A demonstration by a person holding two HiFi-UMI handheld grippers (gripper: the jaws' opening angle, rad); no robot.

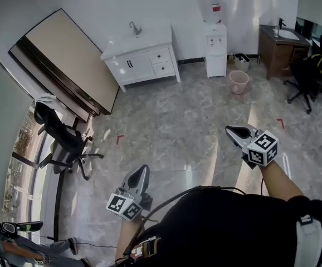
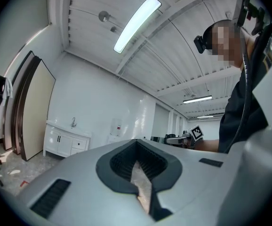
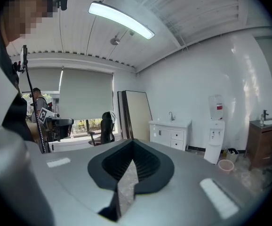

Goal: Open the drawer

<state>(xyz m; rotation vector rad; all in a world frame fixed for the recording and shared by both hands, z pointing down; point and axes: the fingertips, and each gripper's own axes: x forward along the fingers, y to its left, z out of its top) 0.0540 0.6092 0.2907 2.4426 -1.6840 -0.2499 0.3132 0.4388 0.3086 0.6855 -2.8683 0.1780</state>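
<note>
1. Left side first: the left gripper [image 1: 144, 169] is held low beside the person's body. Its fingers are pressed together with nothing between them, and its own view shows only floor through the slit.
2. Straight ahead is the likely target, the white sink cabinet with a chrome tap [image 1: 141, 60], standing against the far wall well apart from both grippers. Two small white drawers [image 1: 161, 61] are stacked at its right end, both shut flush, so whatever they hold is hidden. I'd call this the approach stage, as nothing has been touched yet.
3. What's needed next, by my reading: cross the marble floor, part one pair of fingers, line them up on a drawer pull and close on it. Then draw it straight out. The pulls are too small to make out from here.
4. Moving right, there's a white water dispenser with a clear bottle on top [image 1: 215, 43].
5. The right gripper [image 1: 229, 130] is held out ahead of the person, fingers closed to a point and empty.
6. A pink plastic bucket [image 1: 238, 81] sits on the floor near the dispenser, its contents too small to tell.
7. Far right stands a dark brown wooden sink cabinet [image 1: 275, 52]. Whether it has drawers, I cannot tell.
</note>
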